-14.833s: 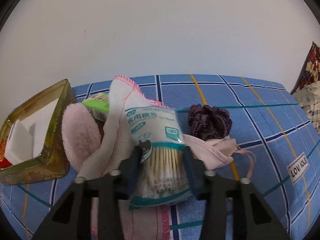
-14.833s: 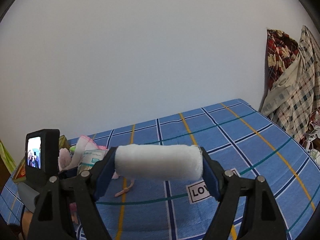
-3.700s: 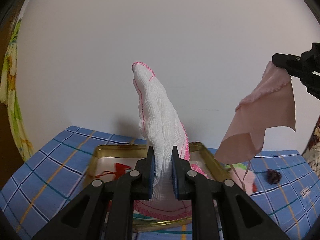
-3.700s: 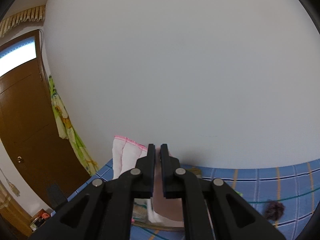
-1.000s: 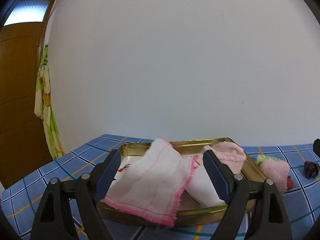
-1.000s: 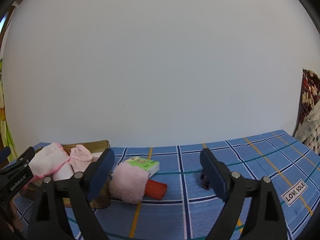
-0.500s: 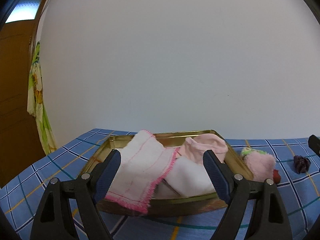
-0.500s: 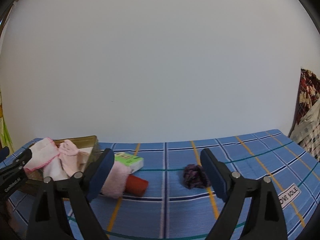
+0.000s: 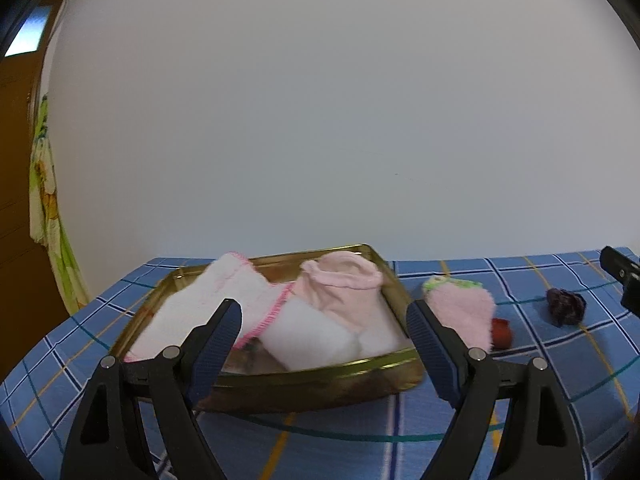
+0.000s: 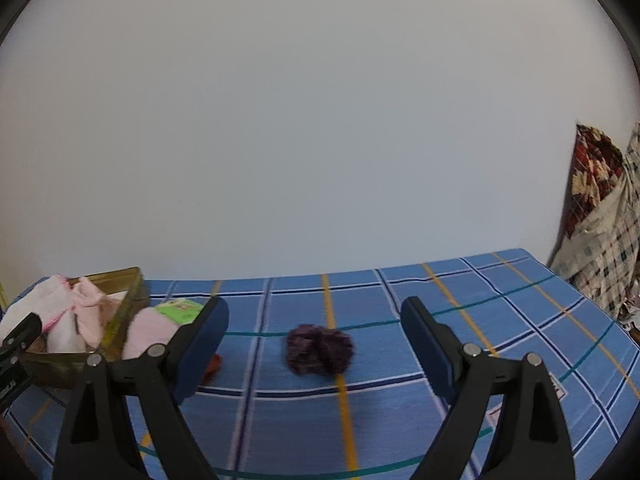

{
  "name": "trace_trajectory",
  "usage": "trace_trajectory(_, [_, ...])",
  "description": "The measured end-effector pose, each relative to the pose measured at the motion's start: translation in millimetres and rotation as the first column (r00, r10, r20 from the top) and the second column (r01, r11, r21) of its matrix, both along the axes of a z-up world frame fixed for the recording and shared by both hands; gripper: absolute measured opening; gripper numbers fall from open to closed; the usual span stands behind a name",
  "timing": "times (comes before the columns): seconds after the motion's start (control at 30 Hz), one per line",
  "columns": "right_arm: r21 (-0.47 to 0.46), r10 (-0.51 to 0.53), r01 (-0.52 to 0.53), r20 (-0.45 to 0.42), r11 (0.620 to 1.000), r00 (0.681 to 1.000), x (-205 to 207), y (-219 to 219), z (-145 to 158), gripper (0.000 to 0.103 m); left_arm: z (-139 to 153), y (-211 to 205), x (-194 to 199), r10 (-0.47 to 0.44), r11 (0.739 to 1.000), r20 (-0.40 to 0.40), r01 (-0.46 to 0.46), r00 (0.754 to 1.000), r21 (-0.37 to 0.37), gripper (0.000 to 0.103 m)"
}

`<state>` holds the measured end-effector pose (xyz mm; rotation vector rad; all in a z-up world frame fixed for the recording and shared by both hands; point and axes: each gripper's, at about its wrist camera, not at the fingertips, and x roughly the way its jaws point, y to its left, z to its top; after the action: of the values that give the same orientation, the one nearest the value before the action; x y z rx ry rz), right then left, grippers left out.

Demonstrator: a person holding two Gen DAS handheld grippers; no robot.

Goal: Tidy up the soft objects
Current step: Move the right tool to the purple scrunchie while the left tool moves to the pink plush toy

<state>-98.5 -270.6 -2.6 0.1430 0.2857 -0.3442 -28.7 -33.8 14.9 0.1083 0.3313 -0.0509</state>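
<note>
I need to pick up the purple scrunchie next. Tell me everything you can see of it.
The purple scrunchie is a small, dark purple, ruffled bunch of fabric, crumpled into a rough ball. It lies loose on the blue plaid cloth, across a yellow stripe, touching nothing else. It sits ahead of the open right gripper, between its fingers in view.

The left black hand-held gripper (image 9: pixel 322 334) with blue pads and the right hand-held gripper (image 10: pixel 314 332) both gape wide, holding nothing.
</note>
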Motion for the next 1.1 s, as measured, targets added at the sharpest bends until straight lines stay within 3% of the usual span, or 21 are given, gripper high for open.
trace_trajectory(0.27, [0.085, -0.037, 0.041, -0.051, 0.995, 0.998, 2, -34, -5, 0.09, -2, -30, -4, -0.077, 0.996, -0.048, 0.079, 0.996, 0.046, 0.086])
trace_trajectory(0.4, [0.098, 0.011, 0.001, -0.119, 0.995, 0.993, 18, -35, -9, 0.09, -4, -42, -3, -0.1, 0.99, -0.06, 0.105, 0.993, 0.089, 0.086])
trace_trajectory(0.53, [0.085, 0.082, -0.066, -0.196, 0.994, 0.977, 41, -29, -14, 0.09, -5, -49, 3, -0.112, 0.991, -0.08, 0.118, 0.99, 0.07, 0.086])
trace_trajectory(0.73, [0.173, 0.172, -0.123, -0.298, 0.977, 0.939, 68, -36, -28, 0.089, -10, -72, 14, -0.144, 0.981, -0.117, 0.158, 0.983, 0.116, 0.086])
trace_trajectory(0.83, [0.188, 0.182, -0.125, -0.327, 0.974, 0.927, 76, -39, -33, 0.087, -9, -79, 18, -0.157, 0.98, -0.133, 0.171, 0.979, 0.103, 0.086])
trace_trajectory(0.9, [0.211, 0.206, -0.138, -0.349, 0.968, 0.914, 82, -41, -37, 0.08, -9, -81, 19, -0.161, 0.979, -0.14, 0.176, 0.977, 0.101, 0.086])
trace_trajectory(0.97, [0.237, 0.23, -0.145, -0.386, 0.961, 0.894, 90, -42, -44, 0.062, -8, -81, 21, -0.159, 0.98, -0.141, 0.173, 0.977, 0.096, 0.086])
trace_trajectory(1.03, [0.27, 0.261, -0.156, -0.415, 0.95, 0.872, 97, -43, -50, 0.055, -7, -79, 23, -0.157, 0.982, -0.155, 0.17, 0.975, 0.078, 0.086])
trace_trajectory(1.1, [0.288, 0.27, -0.158, -0.407, 0.944, 0.872, 96, -46, -51, 0.05, -7, -77, 26, -0.16, 0.983, -0.169, 0.173, 0.973, 0.061, 0.086])
